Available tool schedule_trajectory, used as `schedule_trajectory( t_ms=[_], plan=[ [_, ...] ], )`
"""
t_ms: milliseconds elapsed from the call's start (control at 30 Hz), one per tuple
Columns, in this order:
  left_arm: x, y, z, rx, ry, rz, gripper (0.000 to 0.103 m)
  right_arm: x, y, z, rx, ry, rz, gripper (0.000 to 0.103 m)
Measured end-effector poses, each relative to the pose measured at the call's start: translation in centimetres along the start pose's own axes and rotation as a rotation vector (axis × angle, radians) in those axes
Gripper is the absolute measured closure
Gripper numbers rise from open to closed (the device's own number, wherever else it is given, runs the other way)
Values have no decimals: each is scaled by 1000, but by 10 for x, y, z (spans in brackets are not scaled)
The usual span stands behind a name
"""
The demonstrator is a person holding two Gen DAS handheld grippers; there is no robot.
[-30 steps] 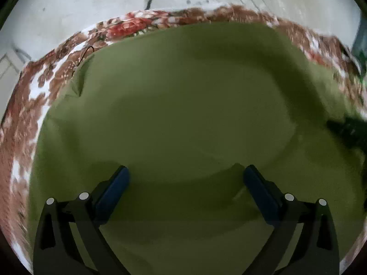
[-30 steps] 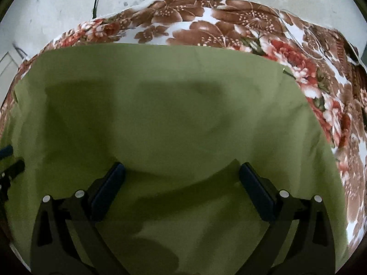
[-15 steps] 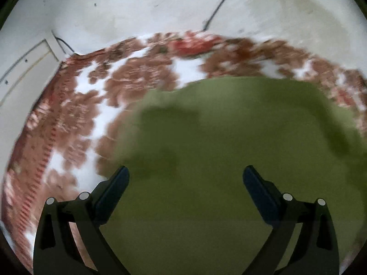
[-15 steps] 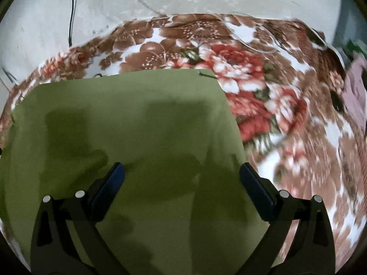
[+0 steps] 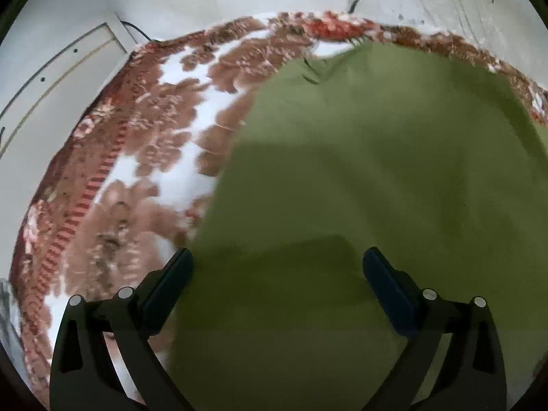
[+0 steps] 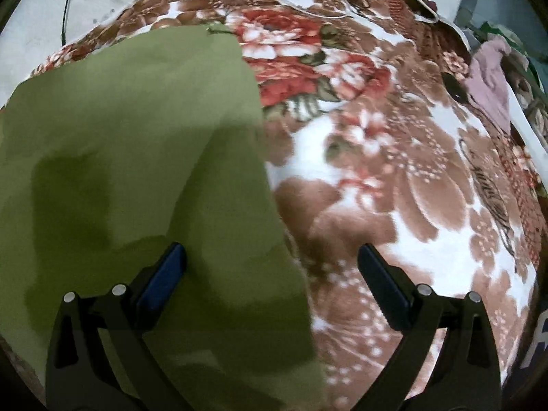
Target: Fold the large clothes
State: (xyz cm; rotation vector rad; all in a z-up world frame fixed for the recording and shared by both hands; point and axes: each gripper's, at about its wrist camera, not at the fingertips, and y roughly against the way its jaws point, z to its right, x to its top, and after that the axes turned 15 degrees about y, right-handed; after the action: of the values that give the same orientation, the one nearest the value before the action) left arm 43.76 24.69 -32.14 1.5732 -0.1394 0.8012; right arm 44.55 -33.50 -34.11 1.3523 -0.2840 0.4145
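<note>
Cloth point(image 5: 376, 171), olive green, lies flat on floral blanket point(image 6: 394, 188). Left gripper point(image 5: 277, 274) spread wide, empty, over cloth's left edge. Right gripper point(image 6: 272, 267) also spread wide, empty, straddling cloth's right edge. Pale floor point(image 5: 102, 7) beyond blanket's far side; clothes pile point(image 6: 489, 82) far right.

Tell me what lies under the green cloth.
The green cloth is spread on a floral blanket, which shows past its edges in both views. Whatever lies beneath the cloth's middle is covered and cannot be seen.
</note>
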Motion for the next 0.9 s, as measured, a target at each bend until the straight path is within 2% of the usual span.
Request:
schedule_trajectory(
  t_ms=[100, 233, 400, 600, 733, 900],
  plan=[
    [-5, 33, -4, -31, 3, 20, 6, -2, 26, 4, 19, -14, 26, 5],
    [-22, 79, -15, -129, 94, 31, 6, -4, 55, -3, 52, -14, 54, 5],
    [-69, 109, -25, -181, 203, 15, 6, -6, 83, -20, 84, 13, 73, 5],
    [-124, 123, -32, -167, 233, -3, 6, -12, 101, -44, 144, 25, 74, 5],
    [-141, 120, -48, -211, 359, 19, 6, -14, 106, -74, 187, 61, 68, 5],
    [-155, 91, -68, -316, 535, 21, 6, 0, 104, -126, 204, 118, 65, 5]
  ],
)
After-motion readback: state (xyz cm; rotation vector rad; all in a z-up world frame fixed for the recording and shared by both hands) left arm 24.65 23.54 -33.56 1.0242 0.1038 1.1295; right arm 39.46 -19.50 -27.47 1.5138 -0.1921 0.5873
